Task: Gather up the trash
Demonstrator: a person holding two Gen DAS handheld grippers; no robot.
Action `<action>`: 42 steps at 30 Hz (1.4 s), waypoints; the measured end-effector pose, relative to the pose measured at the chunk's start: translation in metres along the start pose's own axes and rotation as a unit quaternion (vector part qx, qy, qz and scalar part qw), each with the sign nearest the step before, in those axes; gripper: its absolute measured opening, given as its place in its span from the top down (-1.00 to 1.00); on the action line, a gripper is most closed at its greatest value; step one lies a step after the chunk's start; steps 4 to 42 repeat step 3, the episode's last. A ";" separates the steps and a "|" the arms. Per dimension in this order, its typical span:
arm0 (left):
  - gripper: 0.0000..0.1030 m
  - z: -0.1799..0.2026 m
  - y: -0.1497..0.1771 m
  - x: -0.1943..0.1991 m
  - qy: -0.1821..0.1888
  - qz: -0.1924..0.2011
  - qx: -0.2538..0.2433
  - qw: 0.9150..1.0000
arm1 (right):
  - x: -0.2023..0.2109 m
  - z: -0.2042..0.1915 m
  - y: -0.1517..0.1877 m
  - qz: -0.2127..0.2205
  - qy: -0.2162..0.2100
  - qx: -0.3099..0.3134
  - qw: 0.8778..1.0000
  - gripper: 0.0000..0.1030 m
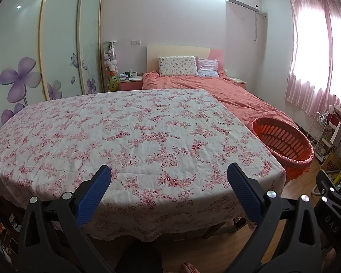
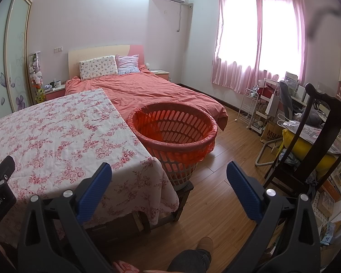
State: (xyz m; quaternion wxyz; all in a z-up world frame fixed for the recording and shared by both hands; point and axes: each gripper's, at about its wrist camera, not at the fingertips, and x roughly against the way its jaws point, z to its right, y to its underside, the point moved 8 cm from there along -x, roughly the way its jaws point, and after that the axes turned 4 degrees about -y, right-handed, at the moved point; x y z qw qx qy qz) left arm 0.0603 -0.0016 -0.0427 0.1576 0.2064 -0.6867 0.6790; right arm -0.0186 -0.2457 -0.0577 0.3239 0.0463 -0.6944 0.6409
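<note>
A round slotted basket [image 2: 172, 127] lined with a red bag stands on a low stool at the table's right end; it also shows in the left wrist view [image 1: 284, 143]. It looks empty inside. The table [image 1: 129, 132] carries a white cloth with red flowers, and no trash shows on it. My left gripper [image 1: 168, 179] is open and empty over the table's near edge. My right gripper [image 2: 169, 177] is open and empty, held near the table's right corner, short of the basket.
A bed [image 2: 147, 88] with an orange cover lies behind the table. A dark wooden chair [image 2: 311, 141] and cluttered shelves [image 2: 259, 111] stand at the right. A wardrobe [image 1: 56, 45] with purple flowers is at the left. Wooden floor [image 2: 222, 166] runs beside the basket.
</note>
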 end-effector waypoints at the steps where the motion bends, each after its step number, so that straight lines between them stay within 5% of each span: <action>1: -0.95 0.000 0.000 0.000 0.000 0.000 0.000 1.000 | 0.000 0.000 0.000 0.000 0.000 0.000 1.000 -0.92; 42: -0.95 0.000 0.000 0.000 0.000 0.000 0.000 1.000 | 0.000 0.000 0.000 0.000 0.000 0.000 1.000 -0.92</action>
